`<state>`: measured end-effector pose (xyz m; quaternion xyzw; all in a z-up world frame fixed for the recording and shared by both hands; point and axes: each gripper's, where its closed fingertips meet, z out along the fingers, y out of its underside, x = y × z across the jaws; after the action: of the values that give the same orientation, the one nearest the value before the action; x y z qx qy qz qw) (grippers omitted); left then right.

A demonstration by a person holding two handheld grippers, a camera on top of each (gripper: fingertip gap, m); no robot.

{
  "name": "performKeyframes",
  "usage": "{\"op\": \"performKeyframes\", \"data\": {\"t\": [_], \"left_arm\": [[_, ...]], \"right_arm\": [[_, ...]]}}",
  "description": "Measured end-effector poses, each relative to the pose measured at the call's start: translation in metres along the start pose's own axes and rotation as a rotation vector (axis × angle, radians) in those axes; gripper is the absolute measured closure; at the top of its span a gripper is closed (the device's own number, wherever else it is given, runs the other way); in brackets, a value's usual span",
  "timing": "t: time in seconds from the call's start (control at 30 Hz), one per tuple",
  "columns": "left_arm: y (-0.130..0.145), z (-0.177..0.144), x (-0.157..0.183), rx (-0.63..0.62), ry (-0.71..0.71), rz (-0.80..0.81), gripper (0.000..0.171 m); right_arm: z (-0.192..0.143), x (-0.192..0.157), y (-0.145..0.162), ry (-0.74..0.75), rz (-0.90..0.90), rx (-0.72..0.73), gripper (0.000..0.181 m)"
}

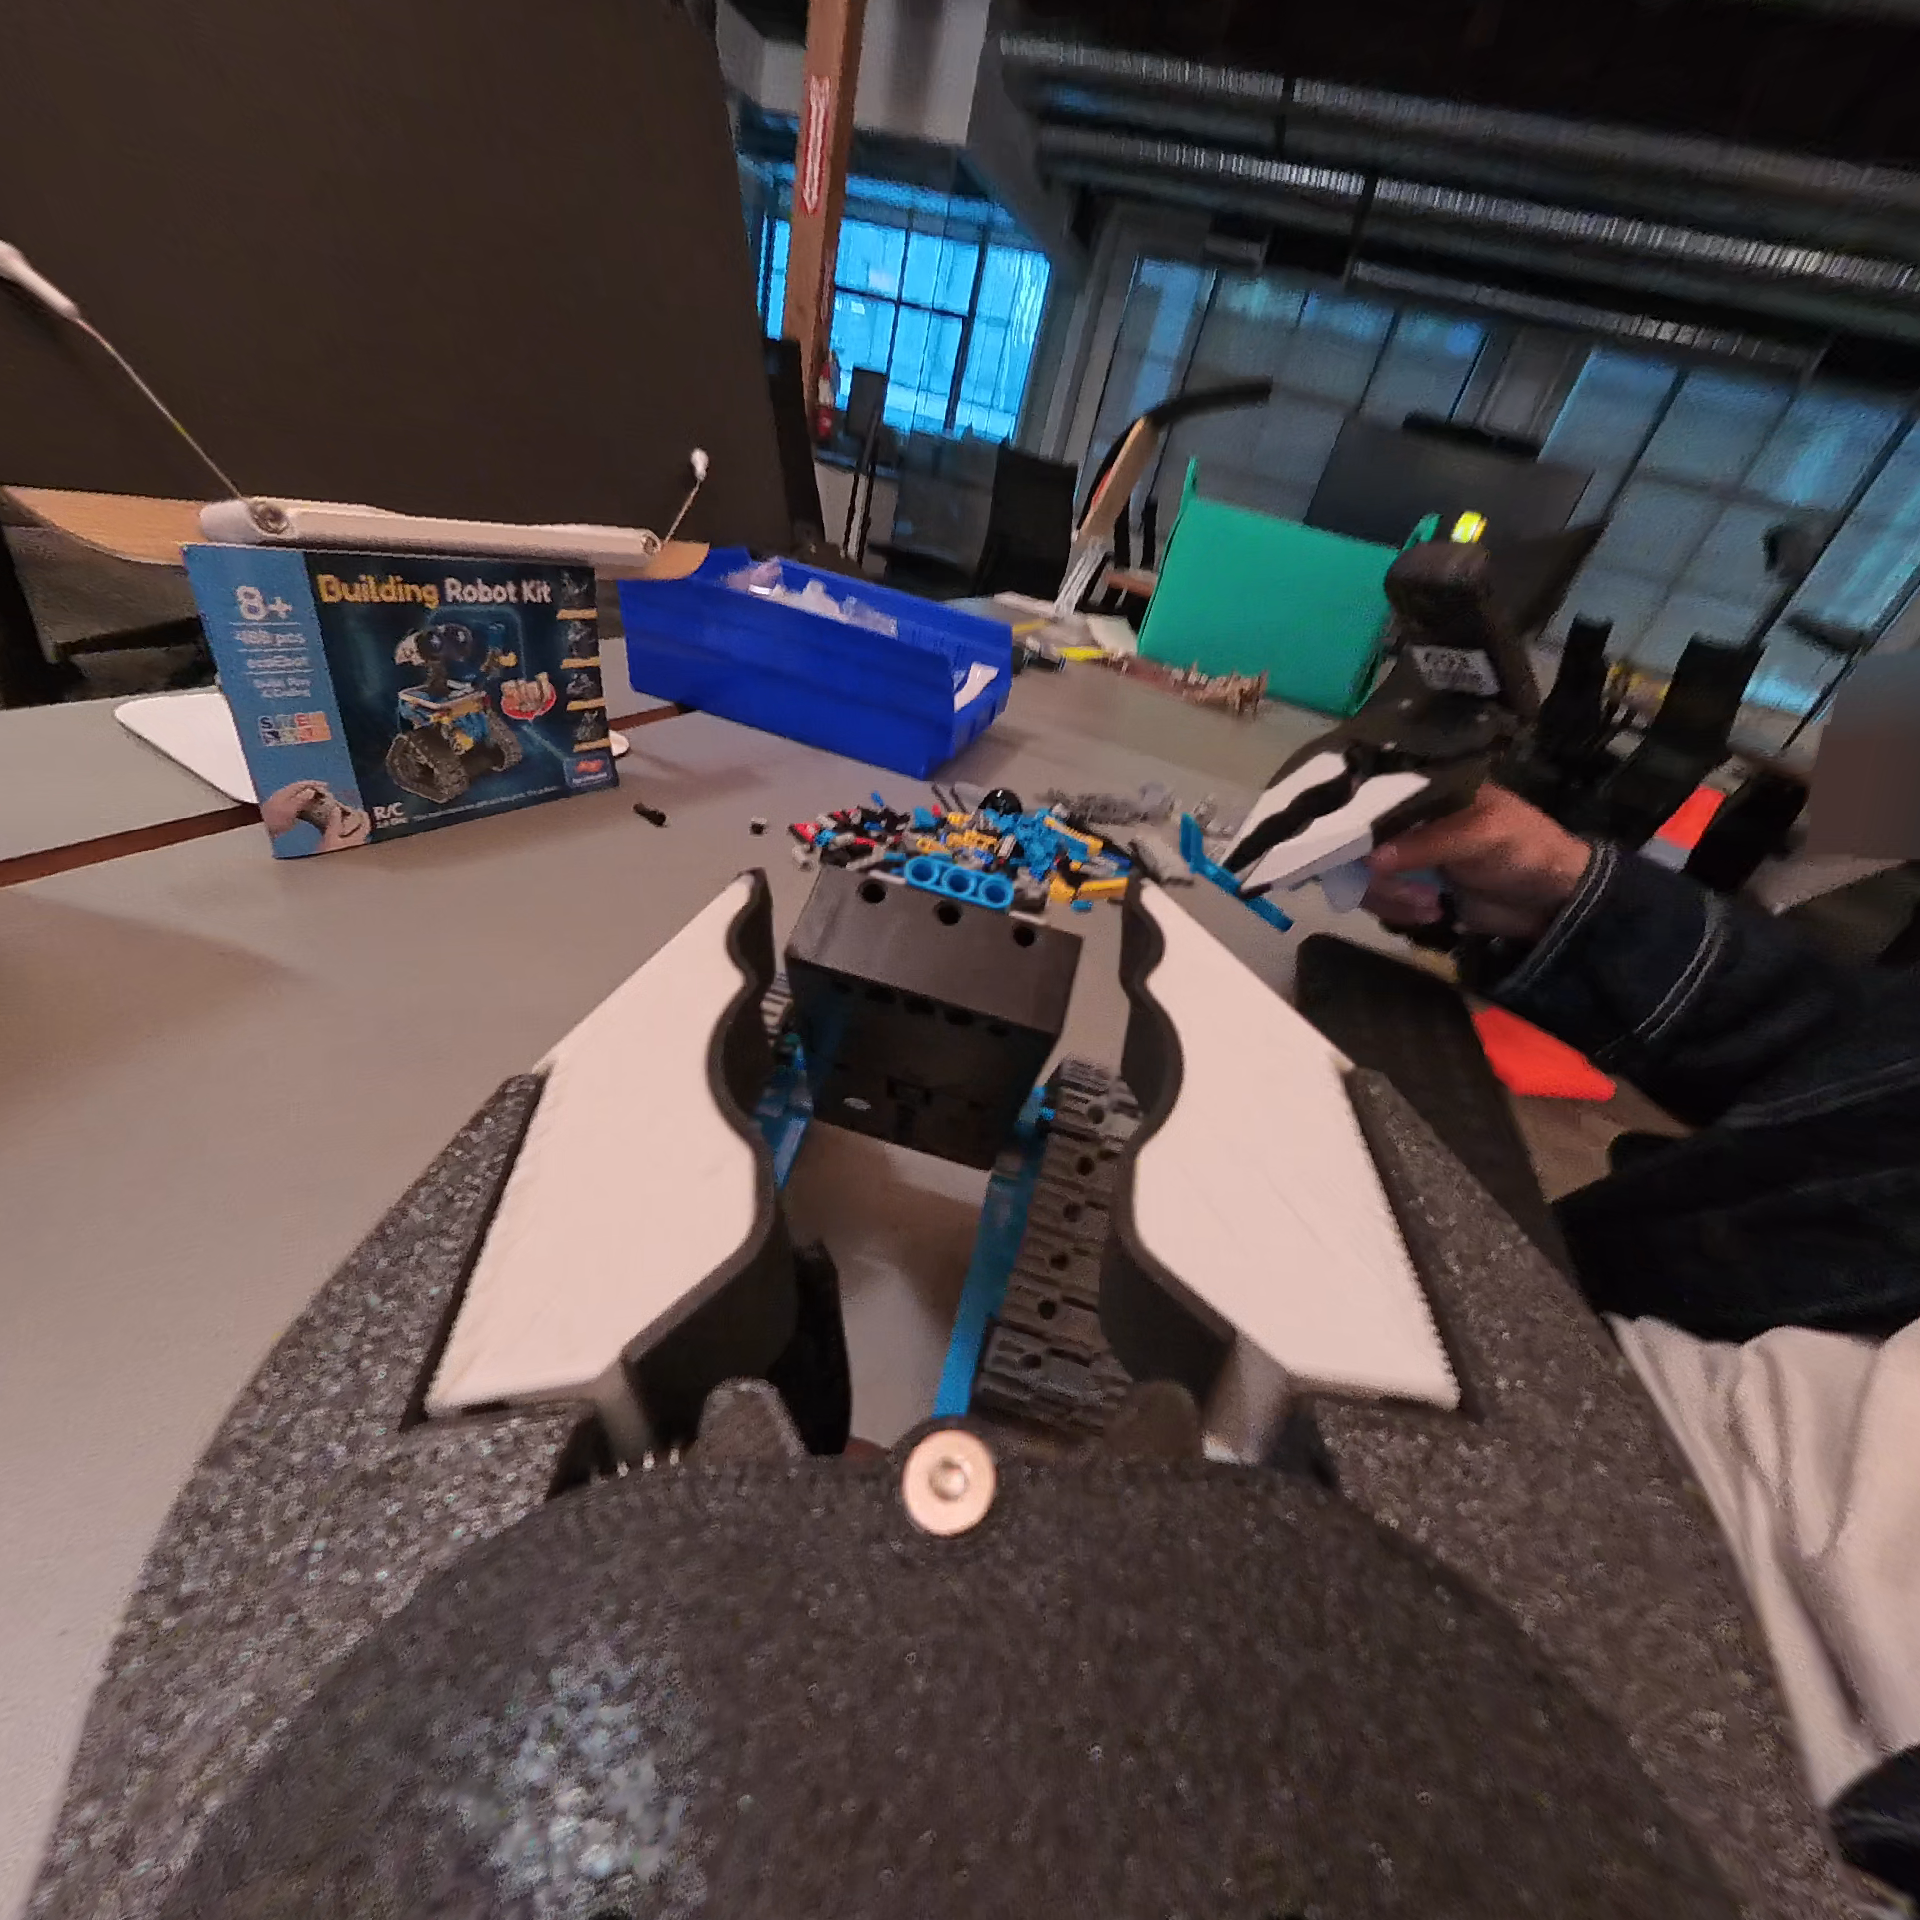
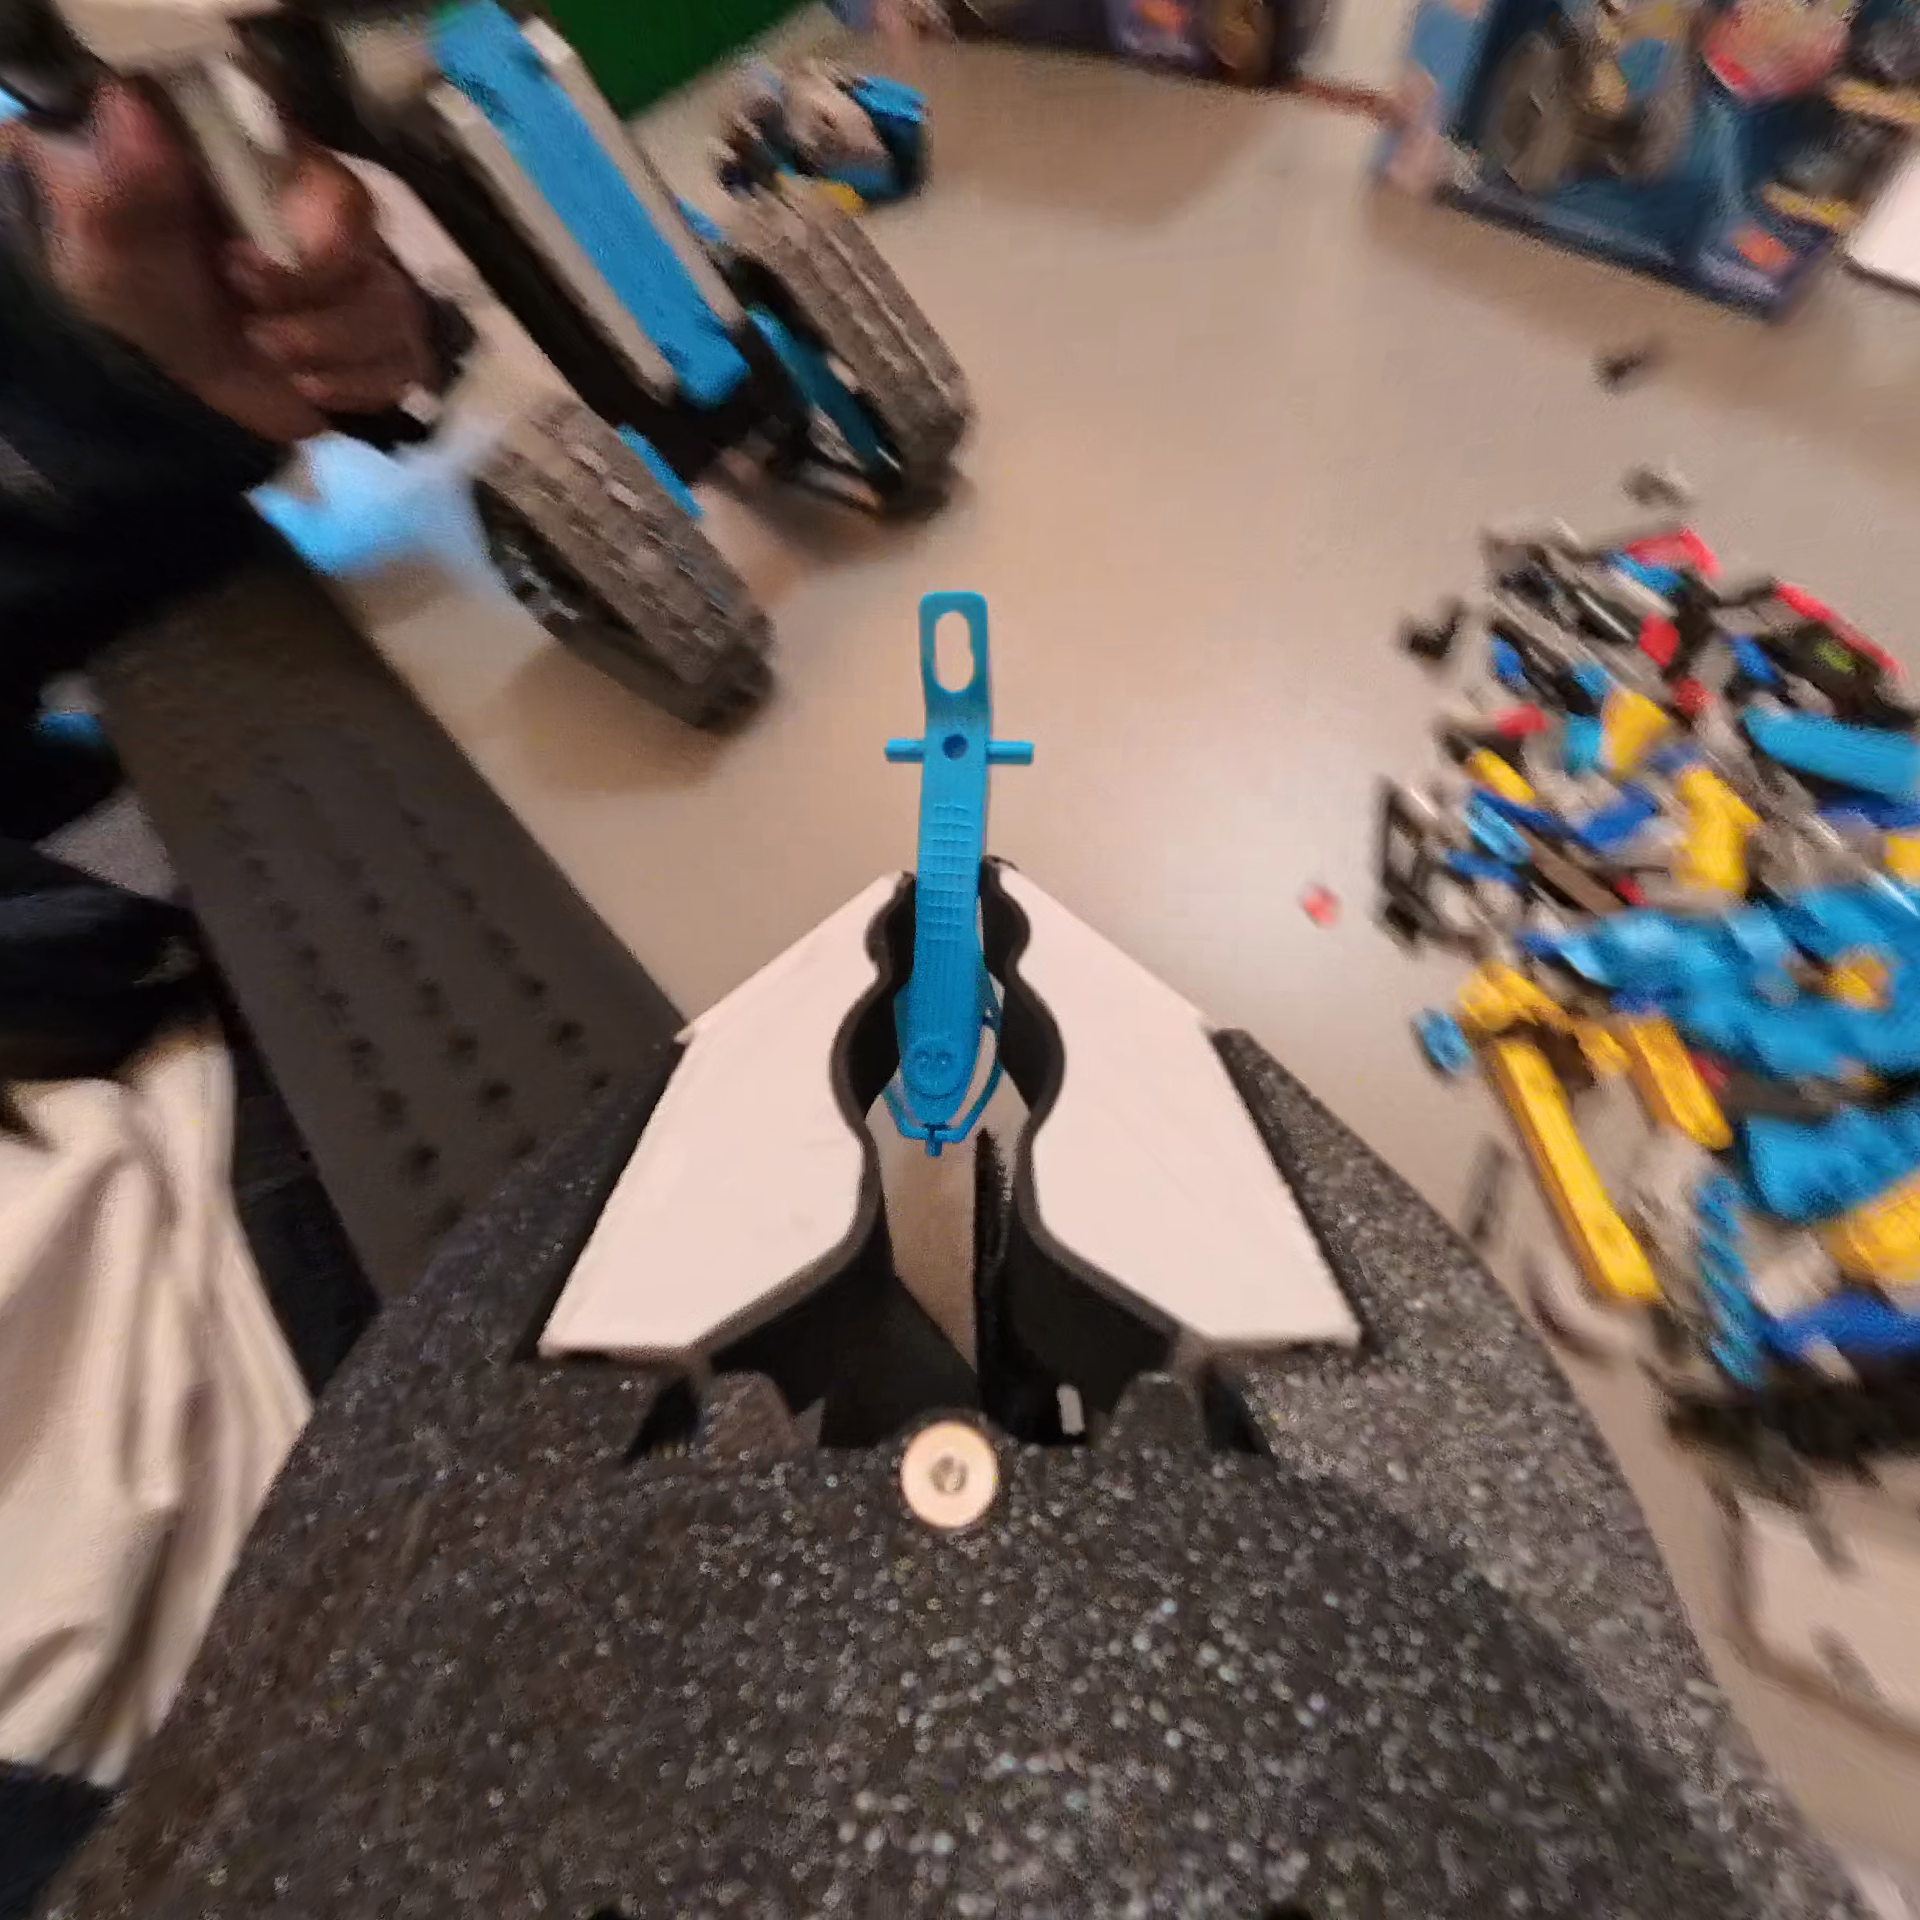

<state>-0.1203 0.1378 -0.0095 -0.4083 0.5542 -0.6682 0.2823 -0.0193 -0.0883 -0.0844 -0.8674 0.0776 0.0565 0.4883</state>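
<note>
My left gripper [image 1: 945, 896] is closed around a tracked toy chassis [image 1: 1060, 1226] with grey treads, blue beams and a black box [image 1: 935, 997] on top; its fingers press the chassis sides. The chassis also shows in the right wrist view [image 2: 644, 416], tilted, treads towards me. My right gripper [image 2: 951, 873] is shut on a slim blue plastic tool [image 2: 948, 831] that sticks out past the fingertips. In the left wrist view this gripper [image 1: 1247, 868] is at the right of the pile, held by a hand [image 1: 1475, 862].
A pile of loose blue, yellow, black and red building parts [image 1: 977, 842] [image 2: 1714, 987] lies on the grey table [image 1: 312, 1039]. A kit box [image 1: 416, 696], a blue bin [image 1: 821, 665] and a green board [image 1: 1268, 603] stand behind. A black perforated strip [image 2: 343, 883] lies at the table's near edge. Some 25 cm of space lies between my two pairs of fingers.
</note>
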Motion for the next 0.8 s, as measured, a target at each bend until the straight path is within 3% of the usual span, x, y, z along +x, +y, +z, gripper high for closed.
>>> {"op": "performKeyframes", "data": {"t": [0.17,0.3,0.47,0.63,0.73,0.8], "left_arm": [[-0.004,0.003,0.042,0.073,0.076,0.013,0.115],[0.013,0.023,0.084,0.035,0.191,-0.059,0.115],[0.009,0.036,0.093,0.092,0.245,-0.228,0.111],[0.005,0.029,0.072,0.134,0.201,-0.310,0.121],[0.010,0.029,0.073,0.104,0.206,-0.274,0.146],[0.012,0.031,0.068,0.094,0.141,-0.214,0.146]], "right_arm": [[0.027,-0.069,-0.074,-0.489,0.223,0.247,0.171],[0.050,-0.106,-0.119,-0.769,0.298,0.320,0.171],[0.068,-0.141,-0.169,-1.098,0.397,0.387,0.171],[0.099,-0.158,-0.167,-1.059,0.275,0.437,0.171],[0.102,-0.151,-0.162,-0.967,0.214,0.452,0.171],[0.098,-0.140,-0.158,-0.909,0.172,0.468,0.171]]}}
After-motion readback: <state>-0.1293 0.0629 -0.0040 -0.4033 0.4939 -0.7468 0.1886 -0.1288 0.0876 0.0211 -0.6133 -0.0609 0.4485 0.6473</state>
